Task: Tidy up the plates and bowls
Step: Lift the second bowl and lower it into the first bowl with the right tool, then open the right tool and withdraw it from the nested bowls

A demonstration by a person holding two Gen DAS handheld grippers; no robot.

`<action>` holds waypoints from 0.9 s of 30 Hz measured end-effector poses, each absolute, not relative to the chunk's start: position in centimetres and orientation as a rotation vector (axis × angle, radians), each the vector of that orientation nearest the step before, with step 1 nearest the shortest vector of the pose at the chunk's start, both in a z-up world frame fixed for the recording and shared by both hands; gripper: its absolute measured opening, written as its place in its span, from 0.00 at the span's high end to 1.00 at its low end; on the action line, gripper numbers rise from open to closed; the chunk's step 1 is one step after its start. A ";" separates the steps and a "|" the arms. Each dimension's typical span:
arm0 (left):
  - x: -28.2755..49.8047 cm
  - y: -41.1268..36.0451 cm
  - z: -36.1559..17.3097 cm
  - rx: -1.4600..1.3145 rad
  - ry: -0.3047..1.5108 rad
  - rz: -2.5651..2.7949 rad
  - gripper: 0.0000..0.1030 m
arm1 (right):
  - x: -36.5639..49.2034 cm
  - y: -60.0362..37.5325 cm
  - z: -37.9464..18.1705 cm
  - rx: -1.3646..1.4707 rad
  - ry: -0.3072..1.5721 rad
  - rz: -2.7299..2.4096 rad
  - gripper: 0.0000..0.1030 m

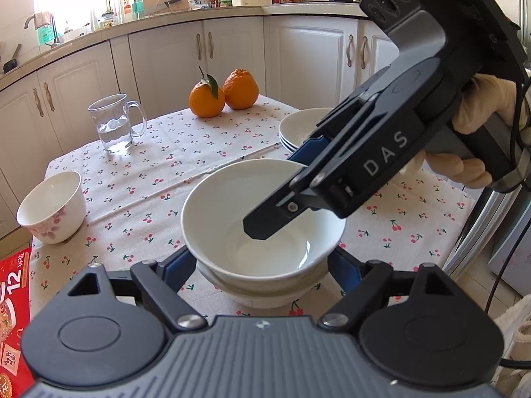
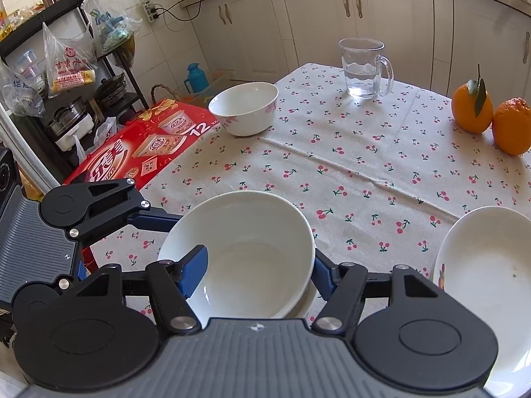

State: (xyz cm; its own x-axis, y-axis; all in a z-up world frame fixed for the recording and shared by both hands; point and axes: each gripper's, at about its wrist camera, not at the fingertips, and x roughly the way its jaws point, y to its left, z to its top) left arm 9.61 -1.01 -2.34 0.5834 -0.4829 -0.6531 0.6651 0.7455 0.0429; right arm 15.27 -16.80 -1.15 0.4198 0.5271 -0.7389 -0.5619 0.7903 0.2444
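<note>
The right gripper (image 1: 285,195) pinches the rim of the top white bowl (image 1: 262,219), one finger inside, one outside. That bowl sits nested on a bowl stack at the table's (image 1: 199,139) centre. The left gripper (image 1: 262,265) spreads wide around the stack, holding nothing. Plates (image 1: 298,129) lie at two o'clock, a flowered bowl (image 1: 53,209) at nine.

Off to the far left of the gripper there's a glass mug (image 1: 116,124) with some water in it, handle pointing right. Two oranges (image 1: 224,94) sit touching each other straight ahead at the far edge of the cherry-print tablecloth (image 1: 172,172); the left one has a leaf on its stem. A red snack box (image 1: 13,325) pokes in low on the left, just beside the gripper. White cabinets (image 1: 232,49) run along behind everything.
</note>
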 end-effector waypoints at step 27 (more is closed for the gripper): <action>7.8 1.1 -1.1 0.305 0.592 -0.668 0.08 | 14.0 -16.0 0.2 -0.112 0.851 0.658 0.00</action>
State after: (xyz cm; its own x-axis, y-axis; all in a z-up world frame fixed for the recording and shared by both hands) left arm 7.82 1.15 -1.10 0.6305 -0.4895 -0.6024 0.6571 0.7497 0.0786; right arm 13.98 -16.02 0.23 0.4760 0.4937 -0.7278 -0.5803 0.7982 0.1619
